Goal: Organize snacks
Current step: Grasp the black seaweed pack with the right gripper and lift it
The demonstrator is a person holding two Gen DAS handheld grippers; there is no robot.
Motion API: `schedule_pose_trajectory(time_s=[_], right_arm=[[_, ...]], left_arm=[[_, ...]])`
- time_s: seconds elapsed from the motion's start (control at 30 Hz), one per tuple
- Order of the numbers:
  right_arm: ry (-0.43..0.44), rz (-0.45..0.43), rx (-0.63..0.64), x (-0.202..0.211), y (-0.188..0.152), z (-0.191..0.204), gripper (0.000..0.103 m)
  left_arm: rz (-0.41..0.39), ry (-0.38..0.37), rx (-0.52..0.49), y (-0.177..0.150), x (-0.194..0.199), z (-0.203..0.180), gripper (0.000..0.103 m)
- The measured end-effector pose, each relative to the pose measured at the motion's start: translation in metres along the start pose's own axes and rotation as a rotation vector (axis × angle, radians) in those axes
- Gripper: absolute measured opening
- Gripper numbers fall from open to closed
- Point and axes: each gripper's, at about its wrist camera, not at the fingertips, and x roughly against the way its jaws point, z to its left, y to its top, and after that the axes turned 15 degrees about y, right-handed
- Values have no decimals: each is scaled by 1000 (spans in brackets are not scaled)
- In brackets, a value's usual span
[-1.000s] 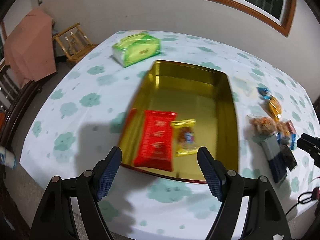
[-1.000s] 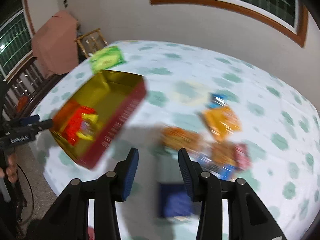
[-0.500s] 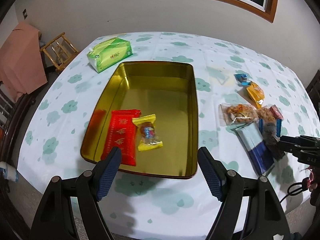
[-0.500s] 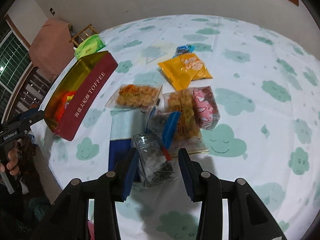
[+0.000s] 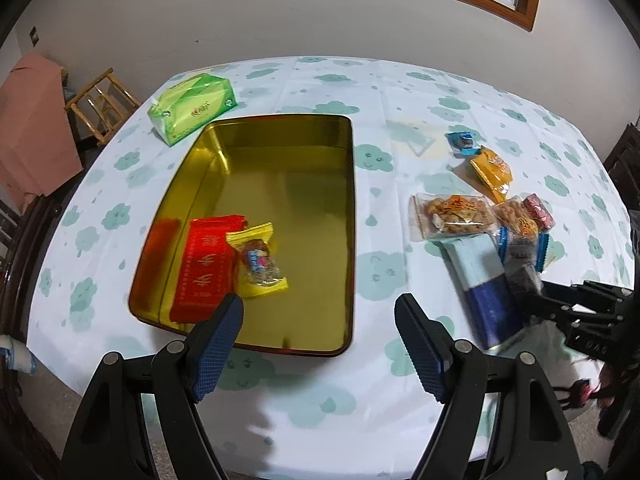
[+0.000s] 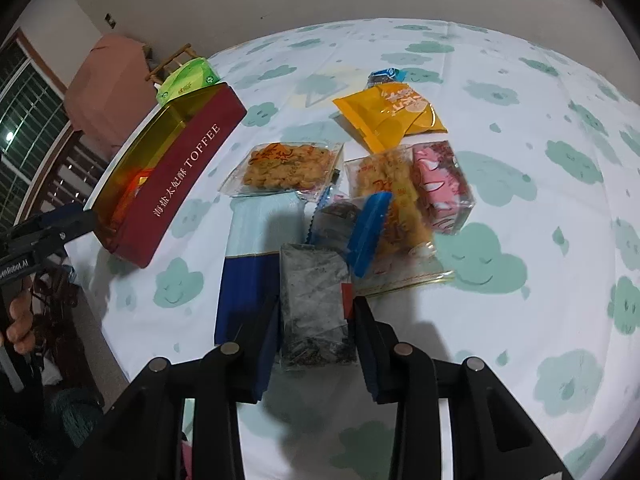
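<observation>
The right claw (image 6: 314, 330) has dropped and its jaws have just been closing around the dark snack packet (image 6: 314, 304) at lower centre, so a pickup toward the toffee tin (image 6: 180, 176) looks next; the left claw (image 5: 318, 344) gapes empty.

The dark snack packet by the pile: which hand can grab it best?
Right. The right gripper already has its fingers either side of the dark snack packet; the left gripper hangs open over the gold tin.

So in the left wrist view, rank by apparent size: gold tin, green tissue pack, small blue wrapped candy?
1. Gold rectangular metal tin
2. Green plastic tissue pack
3. Small blue wrapped candy
The tin lies nearer the camera, but the gaps are wide.
</observation>
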Motion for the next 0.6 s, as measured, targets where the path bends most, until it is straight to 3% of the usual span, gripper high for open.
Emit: schedule_pose_trajectory(time_s=[0.27, 0.6], right_arm=[[-31, -16, 0, -16, -4, 27, 36], [-43, -25, -4, -22, -7, 24, 36]], left_arm=[[-2, -19, -24, 0, 1, -13, 75], [6, -67, -51, -1, 1, -38, 75]])
